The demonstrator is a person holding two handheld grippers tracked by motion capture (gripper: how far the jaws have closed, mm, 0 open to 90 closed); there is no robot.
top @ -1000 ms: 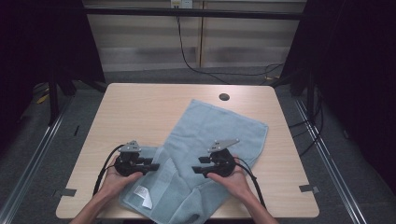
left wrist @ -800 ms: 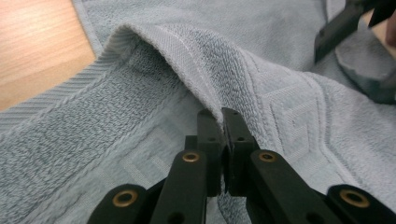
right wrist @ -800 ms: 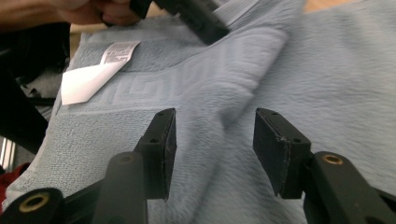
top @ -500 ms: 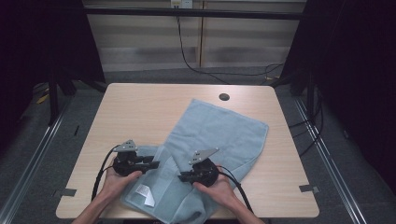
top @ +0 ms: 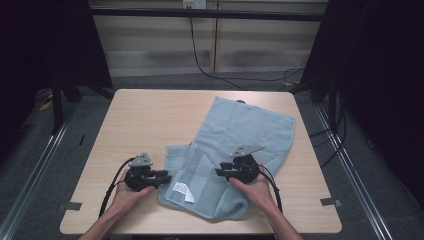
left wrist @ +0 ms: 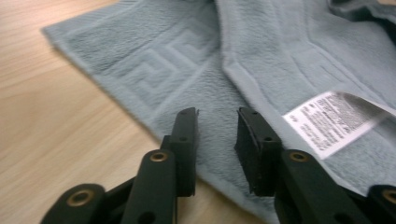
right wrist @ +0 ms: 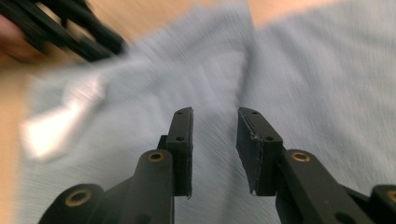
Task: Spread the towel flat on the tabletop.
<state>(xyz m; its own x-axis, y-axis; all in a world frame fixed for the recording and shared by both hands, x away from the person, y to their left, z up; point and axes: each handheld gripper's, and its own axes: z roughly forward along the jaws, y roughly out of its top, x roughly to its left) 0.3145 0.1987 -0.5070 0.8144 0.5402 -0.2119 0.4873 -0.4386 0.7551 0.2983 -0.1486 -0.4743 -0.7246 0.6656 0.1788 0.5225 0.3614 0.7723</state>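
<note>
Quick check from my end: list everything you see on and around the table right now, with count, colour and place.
Towel: one, light blue-grey, lying diagonally on the right half of the table, near end folded over.
Care label: one, white, on the towel's near-left part.
Table: one, light wood top, centre of the high view.
Wall cable: one, black, hanging down the back wall to the floor.
Tape marks: grey, on the floor by the table's near corners.
Left gripper: one, black, at the towel's near-left edge, fingers apart.
Right gripper: one, black, over the towel, fingers apart.
Hands: two, each holding a gripper, at the near edge.
</note>
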